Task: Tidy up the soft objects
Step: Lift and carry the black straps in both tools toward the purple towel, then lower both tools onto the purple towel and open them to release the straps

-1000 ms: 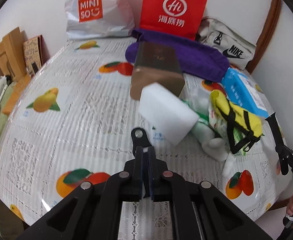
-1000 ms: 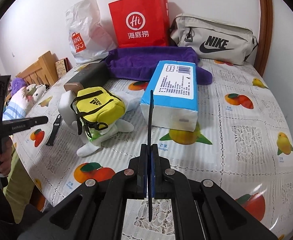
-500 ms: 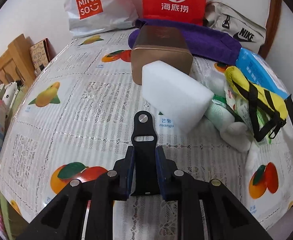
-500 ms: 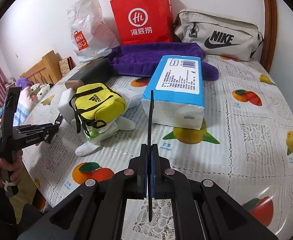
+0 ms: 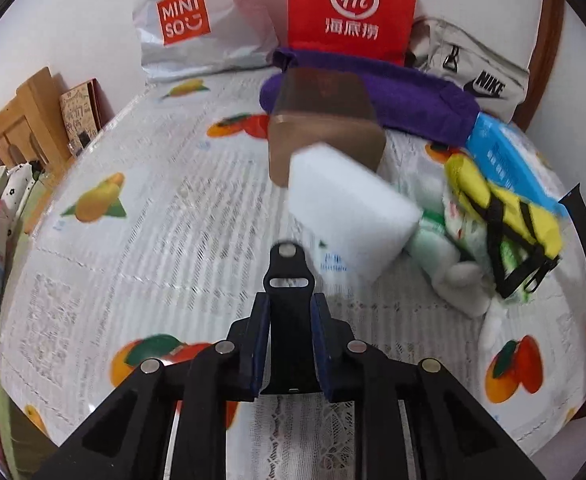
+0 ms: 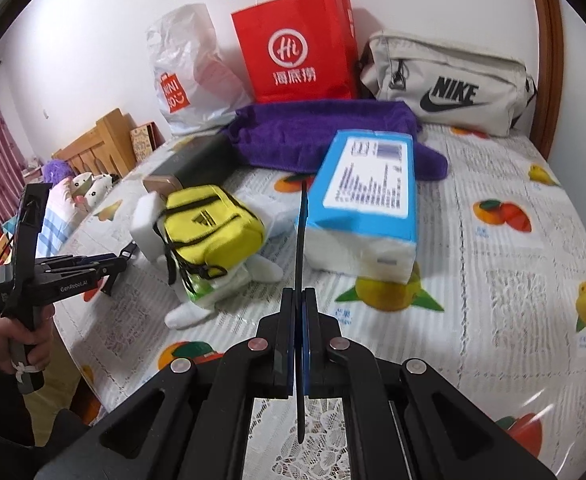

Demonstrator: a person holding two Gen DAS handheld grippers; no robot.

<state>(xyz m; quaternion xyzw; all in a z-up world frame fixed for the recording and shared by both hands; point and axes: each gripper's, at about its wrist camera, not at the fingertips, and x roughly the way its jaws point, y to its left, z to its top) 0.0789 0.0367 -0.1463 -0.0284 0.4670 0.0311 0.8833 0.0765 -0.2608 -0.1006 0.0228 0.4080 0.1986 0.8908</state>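
My left gripper (image 5: 289, 302) is shut on a black strap (image 5: 287, 276), which lies flat between the blue pads with its stud end pointing at a white sponge block (image 5: 349, 216) just ahead. My right gripper (image 6: 299, 294) is shut on a second black strap (image 6: 301, 232), seen edge-on and standing up toward a blue tissue pack (image 6: 367, 196). A yellow pouch (image 6: 209, 224) rests on a white plush toy (image 6: 221, 288) left of the pack. In the right wrist view a hand holds the left gripper (image 6: 121, 260) near the sponge (image 6: 145, 228).
A brown box (image 5: 325, 136), a purple towel (image 6: 317, 132), a red paper bag (image 6: 297, 52), a white Miniso bag (image 5: 197, 20) and a grey Nike bag (image 6: 449, 84) stand toward the wall. The fruit-print tablecloth (image 5: 141, 240) is bare at the left. A wooden headboard (image 5: 9, 136) lies beyond the left edge.
The strap in my left gripper has turned from edge-on to flat, and the jaws stand wider around it. The left view has closed in on the sponge. The right gripper stays shut.
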